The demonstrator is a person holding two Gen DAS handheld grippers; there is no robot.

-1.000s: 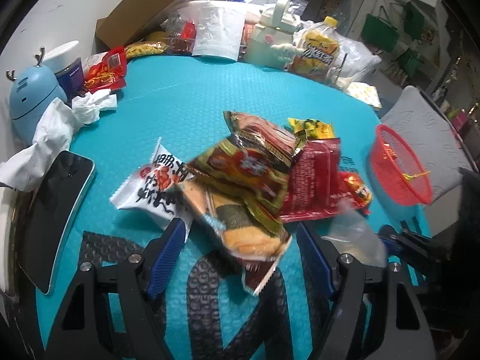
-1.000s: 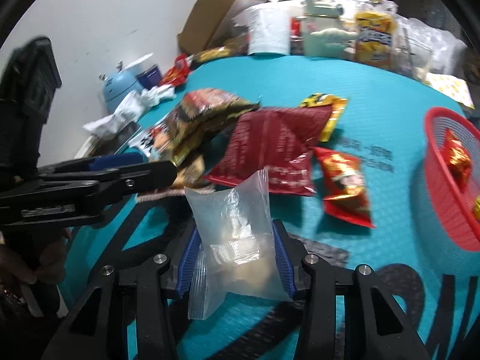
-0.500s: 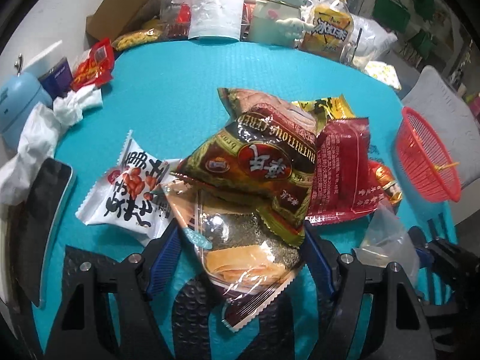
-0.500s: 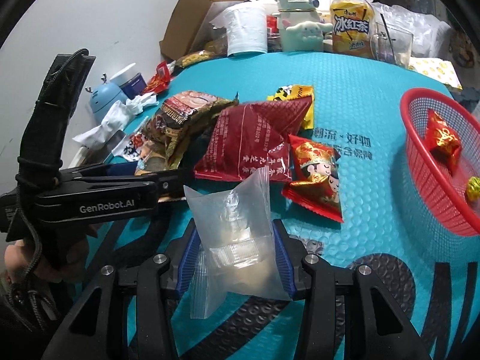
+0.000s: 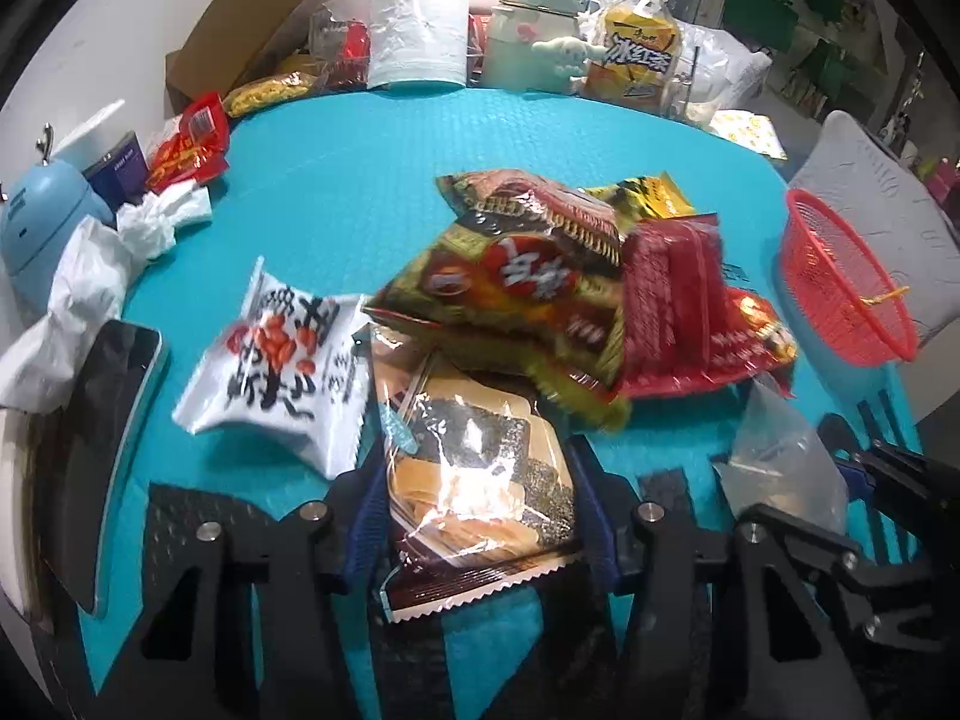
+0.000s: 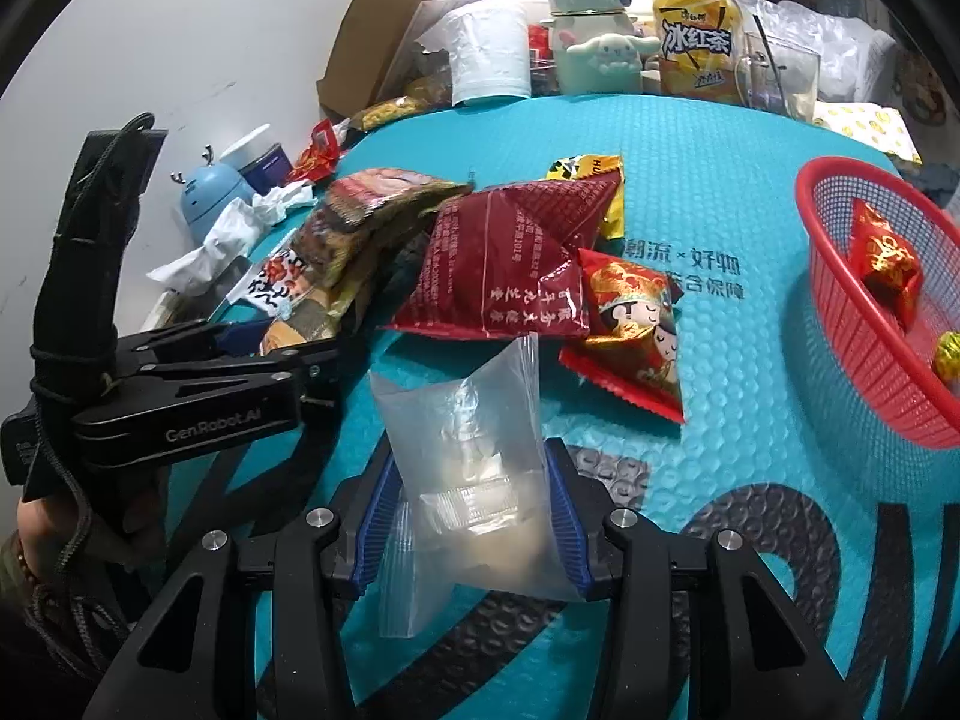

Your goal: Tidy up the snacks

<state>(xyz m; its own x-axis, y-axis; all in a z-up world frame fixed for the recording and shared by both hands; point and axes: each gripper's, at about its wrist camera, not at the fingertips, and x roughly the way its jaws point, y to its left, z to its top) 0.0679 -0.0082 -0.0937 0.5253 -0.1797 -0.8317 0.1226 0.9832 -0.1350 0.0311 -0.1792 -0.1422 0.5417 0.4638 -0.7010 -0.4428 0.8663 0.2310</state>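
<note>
Between blue-padded fingers (image 5: 591, 510), a brown-and-tan seaweed snack packet (image 5: 474, 480); ahead, a dark red bag (image 6: 504, 264), a white packet (image 5: 282, 360) with black script, red mesh basket (image 6: 840, 312), teal dimpled worktop (image 6: 720, 180).

Bright overhead light, wrapper glare, motion blur, fisheye edges dark
</note>
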